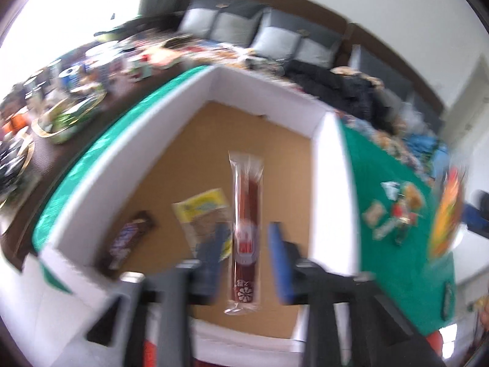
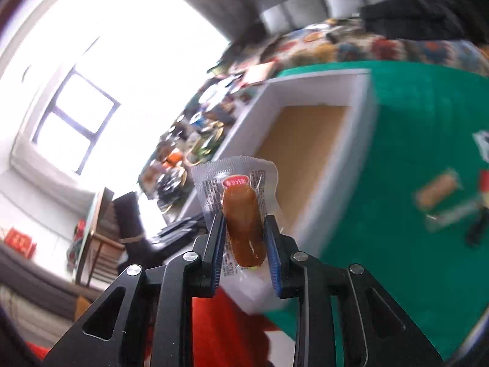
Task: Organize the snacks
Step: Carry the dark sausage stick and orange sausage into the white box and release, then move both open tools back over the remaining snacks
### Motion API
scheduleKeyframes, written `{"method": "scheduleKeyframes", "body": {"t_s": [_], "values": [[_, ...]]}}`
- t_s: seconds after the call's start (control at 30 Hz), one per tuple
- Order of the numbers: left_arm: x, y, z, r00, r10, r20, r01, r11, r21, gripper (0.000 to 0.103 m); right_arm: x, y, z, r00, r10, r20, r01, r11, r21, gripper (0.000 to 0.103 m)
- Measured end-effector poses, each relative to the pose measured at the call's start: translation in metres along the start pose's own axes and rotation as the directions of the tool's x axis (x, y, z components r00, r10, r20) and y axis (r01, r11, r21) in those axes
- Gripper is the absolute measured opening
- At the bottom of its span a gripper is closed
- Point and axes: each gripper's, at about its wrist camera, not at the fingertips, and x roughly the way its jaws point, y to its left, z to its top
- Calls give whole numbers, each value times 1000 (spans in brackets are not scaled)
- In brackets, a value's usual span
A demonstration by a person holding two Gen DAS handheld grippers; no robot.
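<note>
A white-walled box (image 1: 101, 183) with a brown floor stands on a green cloth (image 1: 382, 159). My left gripper (image 1: 248, 229) hangs over it, open. A long red stick snack (image 1: 246, 202) in clear wrap runs between its blue fingers with a gap on each side. I cannot tell whether the stick rests on the floor. A yellow packet (image 1: 201, 211) and a dark chocolate bar (image 1: 128, 238) lie inside. My right gripper (image 2: 244, 218) is near the box (image 2: 318, 88) corner, jaws apart. A brown sausage packet (image 2: 243, 226) sits between them, wrapper flat and uncrumpled.
Several loose snacks (image 1: 394, 214) lie on the green cloth right of the box, also in the right wrist view (image 2: 440, 189). A blurred orange bag (image 1: 446, 214) stands at the far right. A cluttered dark table (image 1: 70, 113) lies left, a sofa with grey cushions (image 1: 259, 30) behind.
</note>
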Motion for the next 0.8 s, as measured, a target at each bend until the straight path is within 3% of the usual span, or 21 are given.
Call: {"method": "scheduleKeyframes", "body": {"t_s": [0.03,0.07,0.13,0.2,0.27,0.37,0.47,0.53,0.6,0.7,0.73,0.8], "values": [[-1,8,0,1000,16,7,-16,999,-27,88,8,5,0,1000,-1,-10,1,1000,-4,61],[-6,16,-1,999,34,30,-32,997,-66,92,13,11,-1,1000,1,-8,-1,1000,-3,66],[-12,29,-6,998,41,53,-34,993,-115,93,10,9,-9,999,-8,32,8,1000,-5,66],[-15,34,-14,998,24,63,-14,989,-149,93,-8,-7,-22,992,-95,78,97,995,-28,66],[-16,24,-22,997,-17,70,28,988,-155,93,-18,-40,-39,965,-229,124,236,971,-39,66],[-18,-18,-35,993,-94,77,100,992,-81,93,-35,-108,-75,869,-471,149,478,878,-13,67],[-15,-84,-53,982,-180,58,177,982,62,93,-57,-181,-125,711,-690,135,692,721,40,66],[-6,-129,-65,971,-238,12,233,960,155,94,-80,-225,-158,623,-774,118,767,633,105,66],[15,-174,-82,962,-266,-63,273,931,243,94,-97,-250,-175,575,-808,130,791,589,165,66],[57,-219,-108,960,-248,-126,277,899,338,94,-120,-276,-191,518,-841,154,805,541,245,66],[76,-229,-116,965,-220,-140,257,898,358,94,-127,-287,-192,512,-845,153,800,534,274,66],[110,-239,-124,973,-159,-166,210,908,364,93,-138,-299,-197,520,-843,140,782,535,320,66]]}}
